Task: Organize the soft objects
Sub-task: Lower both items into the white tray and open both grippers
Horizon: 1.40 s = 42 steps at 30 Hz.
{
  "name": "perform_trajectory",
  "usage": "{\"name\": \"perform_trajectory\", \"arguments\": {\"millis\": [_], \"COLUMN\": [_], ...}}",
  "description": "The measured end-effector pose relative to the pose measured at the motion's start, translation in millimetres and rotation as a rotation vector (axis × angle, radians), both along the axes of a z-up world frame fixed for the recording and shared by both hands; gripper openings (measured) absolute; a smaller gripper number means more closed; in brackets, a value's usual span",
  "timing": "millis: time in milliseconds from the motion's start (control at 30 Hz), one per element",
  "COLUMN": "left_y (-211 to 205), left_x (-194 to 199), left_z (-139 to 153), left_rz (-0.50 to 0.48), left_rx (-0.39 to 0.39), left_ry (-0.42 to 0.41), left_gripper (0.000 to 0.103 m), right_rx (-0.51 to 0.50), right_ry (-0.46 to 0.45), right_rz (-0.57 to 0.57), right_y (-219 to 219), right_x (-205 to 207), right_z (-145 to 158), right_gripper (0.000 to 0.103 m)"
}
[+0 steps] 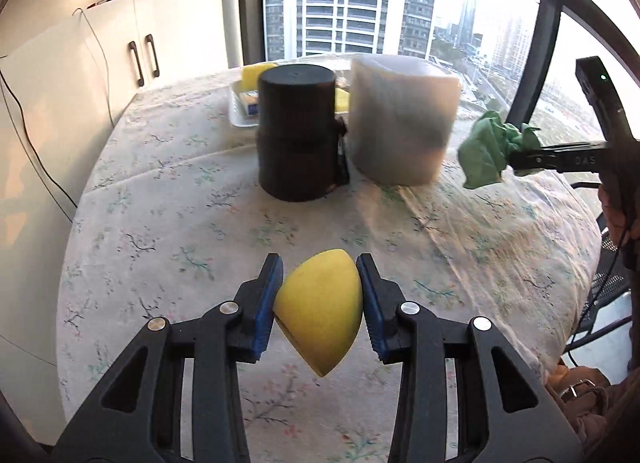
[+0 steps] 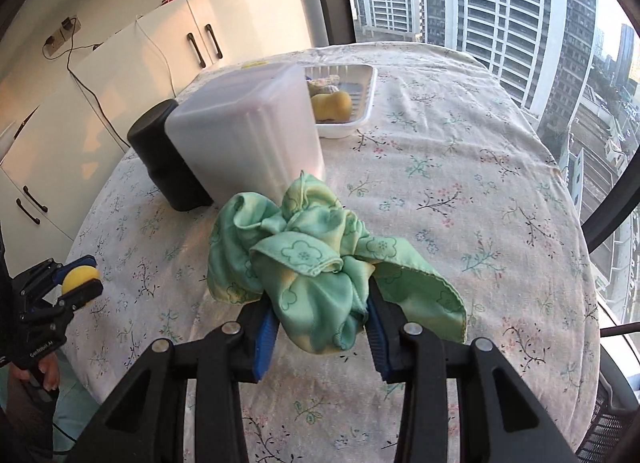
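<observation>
Left gripper [image 1: 320, 303] is clenching a yellow sponge [image 1: 320, 309] between its blue pads, hanging over the near tablecloth [image 1: 160, 223]. Right gripper [image 2: 322, 321] is gripping a crumpled green cloth [image 2: 316, 263], bunched over its fingertips, near the white container [image 2: 248, 131].

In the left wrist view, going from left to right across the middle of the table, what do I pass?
Black canister → white container → green cloth, clamped in the right gripper.
</observation>
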<state>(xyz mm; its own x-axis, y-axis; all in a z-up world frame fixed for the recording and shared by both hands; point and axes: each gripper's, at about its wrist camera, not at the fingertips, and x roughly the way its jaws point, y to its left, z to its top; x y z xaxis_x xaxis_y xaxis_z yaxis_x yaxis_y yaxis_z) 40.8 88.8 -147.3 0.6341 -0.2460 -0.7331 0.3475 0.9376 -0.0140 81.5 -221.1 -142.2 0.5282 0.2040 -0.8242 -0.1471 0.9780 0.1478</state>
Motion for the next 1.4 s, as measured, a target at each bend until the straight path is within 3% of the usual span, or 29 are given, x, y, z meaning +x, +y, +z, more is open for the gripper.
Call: {"name": "perform_trajectory", "arguments": {"millis": [333,533,733,1033,1400], "left_y": [62,76,77,26,-25], "left_x": [76,127,184,256,296], "left_z": [5,10,20,25,-7], "left_rz": [0.204,0.254,0.263,0.137,-0.016], "left_rx": [0.028,0.049,0.0,0.018,-0.011], "left_ry": [0.004,0.0,-0.007,-0.029,0.083], "left_gripper": [0.036,0.036,0.036,0.036,0.036], "right_rx": [-0.032,-0.021,-0.011,0.027,0.01], "right_ry": [0.007,0.016,-0.011,-0.018,0.028], "right_rz": [-0.105,-0.132,-0.143,-0.06,0.09], "right_y": [-41,-54,-53,-15,40], "right_x": [46,87,137,217,269], "right_z": [3,7,17,24,3], "right_gripper": [0.042,0.042,0.042,0.042,0.042]}}
